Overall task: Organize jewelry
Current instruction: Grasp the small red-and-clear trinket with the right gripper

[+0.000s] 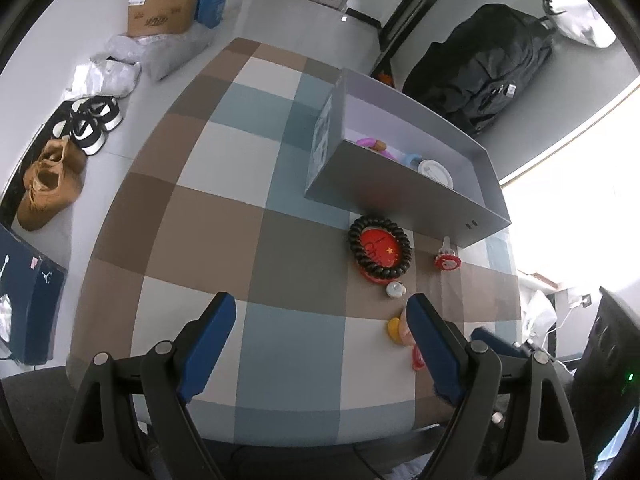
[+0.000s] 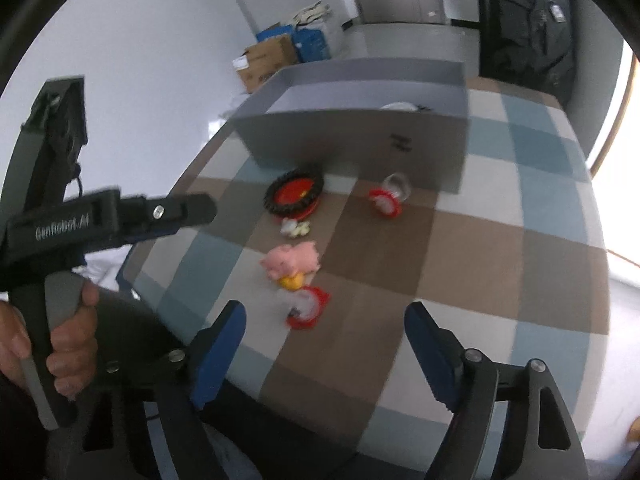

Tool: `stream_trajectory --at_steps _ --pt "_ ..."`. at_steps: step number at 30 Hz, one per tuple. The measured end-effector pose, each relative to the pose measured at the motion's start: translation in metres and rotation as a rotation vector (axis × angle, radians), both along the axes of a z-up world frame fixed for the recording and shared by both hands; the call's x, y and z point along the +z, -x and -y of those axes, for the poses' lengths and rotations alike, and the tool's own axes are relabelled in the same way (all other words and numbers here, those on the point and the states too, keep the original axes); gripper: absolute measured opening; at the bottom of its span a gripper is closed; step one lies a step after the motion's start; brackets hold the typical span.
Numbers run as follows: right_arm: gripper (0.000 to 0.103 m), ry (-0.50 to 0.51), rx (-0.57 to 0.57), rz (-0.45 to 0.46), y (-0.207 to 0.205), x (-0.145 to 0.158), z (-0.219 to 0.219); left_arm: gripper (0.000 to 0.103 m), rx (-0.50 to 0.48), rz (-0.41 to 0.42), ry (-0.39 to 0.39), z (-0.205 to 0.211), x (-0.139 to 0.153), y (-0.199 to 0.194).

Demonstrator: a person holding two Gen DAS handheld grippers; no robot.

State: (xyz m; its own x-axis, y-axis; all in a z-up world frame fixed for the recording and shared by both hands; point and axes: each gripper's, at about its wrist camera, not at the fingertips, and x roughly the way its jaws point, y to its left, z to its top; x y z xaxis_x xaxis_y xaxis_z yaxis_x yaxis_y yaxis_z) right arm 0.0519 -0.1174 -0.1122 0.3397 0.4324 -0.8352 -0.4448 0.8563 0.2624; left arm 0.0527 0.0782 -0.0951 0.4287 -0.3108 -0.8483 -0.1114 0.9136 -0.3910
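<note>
A grey box (image 1: 400, 196) (image 2: 360, 140) stands on the checked tablecloth (image 1: 208, 216), with a white round item (image 1: 435, 172) and pink pieces (image 1: 374, 144) inside. In front of it lie a dark bead bracelet (image 1: 379, 246) (image 2: 294, 192) around a red disc, a red ring piece (image 1: 447, 261) (image 2: 386, 200), a small white charm (image 1: 395, 289) (image 2: 294, 228), a pink pig charm (image 2: 292, 262) and a red hoop piece (image 2: 306, 306). My left gripper (image 1: 320, 316) is open and empty above the near table edge. My right gripper (image 2: 324, 322) is open and empty, just short of the red hoop piece.
The left hand-held gripper body (image 2: 104, 220) shows at left in the right wrist view. Shoes (image 1: 52, 184), cardboard boxes (image 1: 162, 8) and plastic bags (image 1: 120, 64) lie on the floor left of the table. A black backpack (image 1: 484, 76) sits behind the box.
</note>
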Motion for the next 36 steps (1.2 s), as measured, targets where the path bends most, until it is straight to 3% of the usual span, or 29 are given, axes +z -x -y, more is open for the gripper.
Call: stream_trajectory --at_steps 8,13,21,31,36 --pt "0.074 0.044 0.030 0.034 0.005 -0.006 -0.013 0.084 0.003 -0.017 0.035 -0.005 -0.003 -0.002" --pt "0.055 0.064 0.038 0.045 0.006 -0.007 -0.018 0.084 0.000 -0.013 0.034 -0.006 -0.003 -0.002" --pt "0.016 0.052 0.026 0.019 0.004 -0.005 -0.014 0.084 -0.010 0.023 0.055 -0.006 0.001 -0.001" --pt "0.016 0.054 -0.013 0.031 0.004 -0.002 -0.007 0.084 -0.057 0.041 0.027 0.005 0.003 0.000" --pt "0.016 0.031 -0.069 0.043 -0.001 0.006 0.008 0.084 -0.101 0.067 -0.045 0.019 0.008 0.004"
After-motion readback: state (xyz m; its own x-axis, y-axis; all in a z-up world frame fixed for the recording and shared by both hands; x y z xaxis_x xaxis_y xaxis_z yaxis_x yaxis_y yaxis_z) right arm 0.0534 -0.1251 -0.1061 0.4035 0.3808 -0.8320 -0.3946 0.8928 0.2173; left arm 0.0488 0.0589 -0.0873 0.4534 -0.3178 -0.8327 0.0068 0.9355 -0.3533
